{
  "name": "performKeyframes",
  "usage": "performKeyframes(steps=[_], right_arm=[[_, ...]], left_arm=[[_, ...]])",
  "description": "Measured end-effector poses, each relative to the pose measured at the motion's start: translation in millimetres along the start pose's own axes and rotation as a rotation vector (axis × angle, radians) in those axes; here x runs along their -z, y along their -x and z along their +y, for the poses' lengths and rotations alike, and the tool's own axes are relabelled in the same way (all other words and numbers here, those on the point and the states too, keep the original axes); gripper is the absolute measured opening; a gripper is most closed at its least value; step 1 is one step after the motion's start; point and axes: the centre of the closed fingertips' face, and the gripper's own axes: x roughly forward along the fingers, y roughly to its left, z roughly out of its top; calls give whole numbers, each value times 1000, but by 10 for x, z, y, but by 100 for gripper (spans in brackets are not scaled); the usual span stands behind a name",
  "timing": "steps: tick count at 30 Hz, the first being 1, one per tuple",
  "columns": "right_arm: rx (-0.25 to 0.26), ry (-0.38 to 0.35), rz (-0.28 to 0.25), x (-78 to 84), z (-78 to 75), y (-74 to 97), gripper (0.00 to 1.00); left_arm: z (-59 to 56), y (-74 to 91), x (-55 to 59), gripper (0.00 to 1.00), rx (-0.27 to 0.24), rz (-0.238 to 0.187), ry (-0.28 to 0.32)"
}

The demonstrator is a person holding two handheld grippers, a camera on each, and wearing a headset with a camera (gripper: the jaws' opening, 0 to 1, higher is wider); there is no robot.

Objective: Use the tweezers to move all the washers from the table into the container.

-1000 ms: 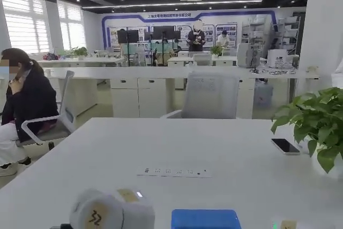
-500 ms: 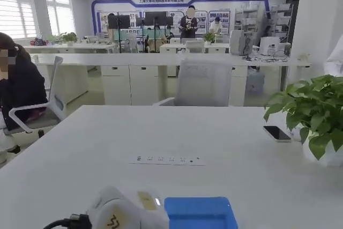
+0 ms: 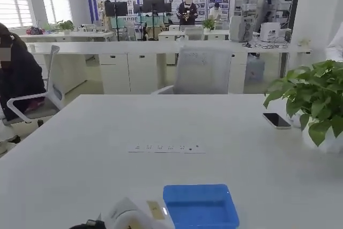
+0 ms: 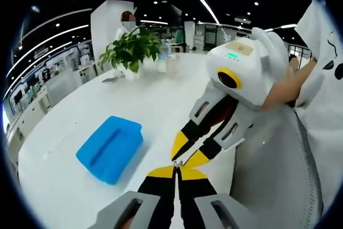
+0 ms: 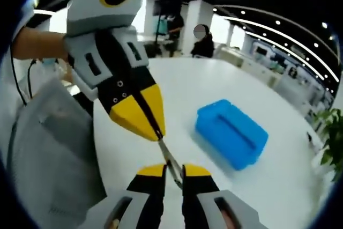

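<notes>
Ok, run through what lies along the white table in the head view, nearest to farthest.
Blue container → socket strip set in the tabletop → phone → grey chair beyond the far edge.
</notes>
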Motion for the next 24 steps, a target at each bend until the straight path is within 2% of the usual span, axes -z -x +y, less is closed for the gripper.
performKeyframes(steps=[1, 3, 4, 8, 13, 18, 19, 21, 22, 24], right_arm=[[-1, -24, 2, 28, -6, -9, 10], [-10, -55, -2, 77, -16, -16, 11], [-8, -67, 1, 103, -18, -1, 12], [22, -76, -4, 121, -47, 101, 15], [72, -92, -16, 148, -102, 262, 14], [117, -125, -27, 195, -166, 359, 15], [129, -142, -42, 182, -206, 372, 16], [124, -218, -69, 170, -234, 381, 18], [123, -228, -74, 172, -252, 389, 19], [126, -251, -90, 167, -285, 422, 19]], left_arm=[[-1, -16, 45, 0, 2, 20, -14], [-12, -53, 101, 0, 14, 31, -18], [1, -26, 65, 0, 16, -5, -21], [68, -19, 118, 0, 22, 5, 10], [115, -27, 292, 0, 37, 67, -20], [138, -154, 463, 0, 51, 129, -59], [136, -192, 487, 0, 56, 138, -74], [157, -290, 580, 0, 66, 184, -138], [178, -336, 653, 0, 68, 226, -151], [200, -426, 676, 0, 85, 234, -142]])
